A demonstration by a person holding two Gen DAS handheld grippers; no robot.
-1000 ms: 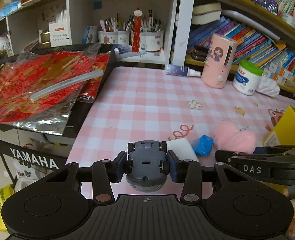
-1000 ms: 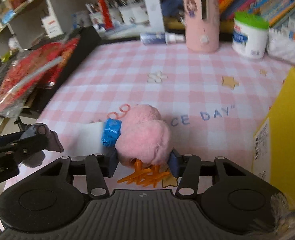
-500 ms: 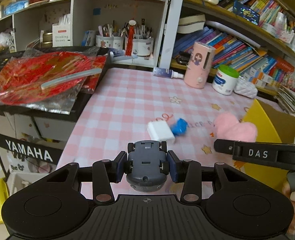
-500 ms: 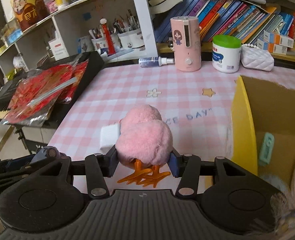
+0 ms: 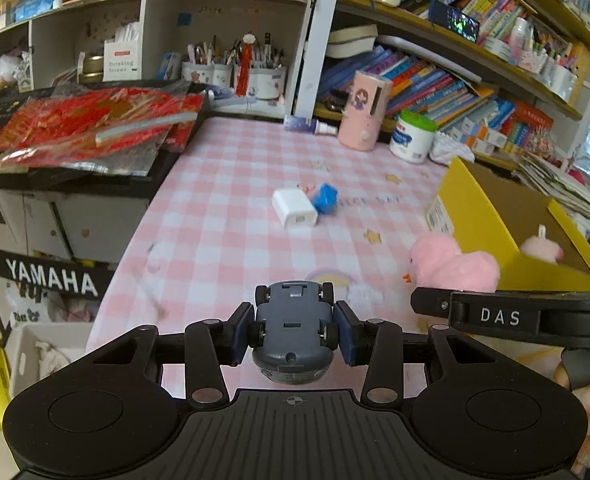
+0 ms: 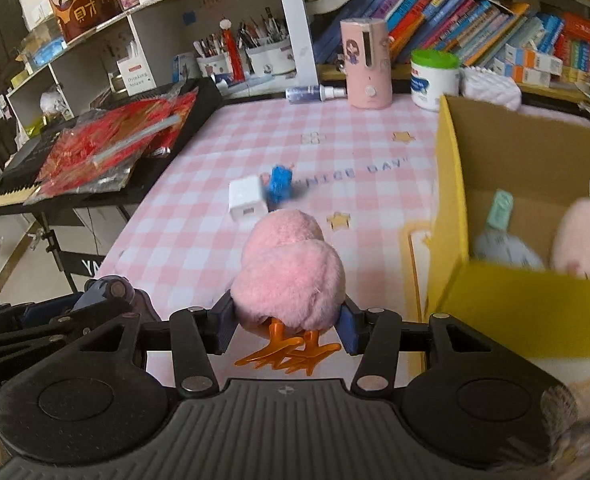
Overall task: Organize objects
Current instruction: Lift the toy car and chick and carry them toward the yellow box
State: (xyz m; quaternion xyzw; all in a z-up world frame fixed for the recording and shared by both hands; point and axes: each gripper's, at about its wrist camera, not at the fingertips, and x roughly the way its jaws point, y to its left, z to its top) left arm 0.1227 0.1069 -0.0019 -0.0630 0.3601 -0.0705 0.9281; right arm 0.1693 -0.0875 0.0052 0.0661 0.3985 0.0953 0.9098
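From the left wrist view, the left gripper (image 5: 293,334) has its two fingers closed tight on a small gray toy car (image 5: 293,332), which is turned belly up with its wheels showing, held above the near edge of the table (image 5: 223,216) with the pink checked cloth. Out near the middle of the table sit a white charger block (image 5: 295,208) and a blue toy (image 5: 325,198), touching each other. A yellow box (image 5: 491,216) stands at the right edge of the table, with a small pink plush (image 5: 541,246) inside it. From the right wrist view, the right gripper (image 6: 287,320) has its fingers closed on a fluffy pink chick (image 6: 289,272) with orange feet sticking out below, held up over the near part of the table, just left of the yellow box (image 6: 449,200). The white charger block (image 6: 247,199) and blue toy (image 6: 279,182) lie past the chick. Inside the box lie a pale green thing (image 6: 501,210) and the pink plush (image 6: 583,236). A pink holder (image 6: 369,64) and a white jar with a green lid (image 6: 435,80) stand along the far edge.
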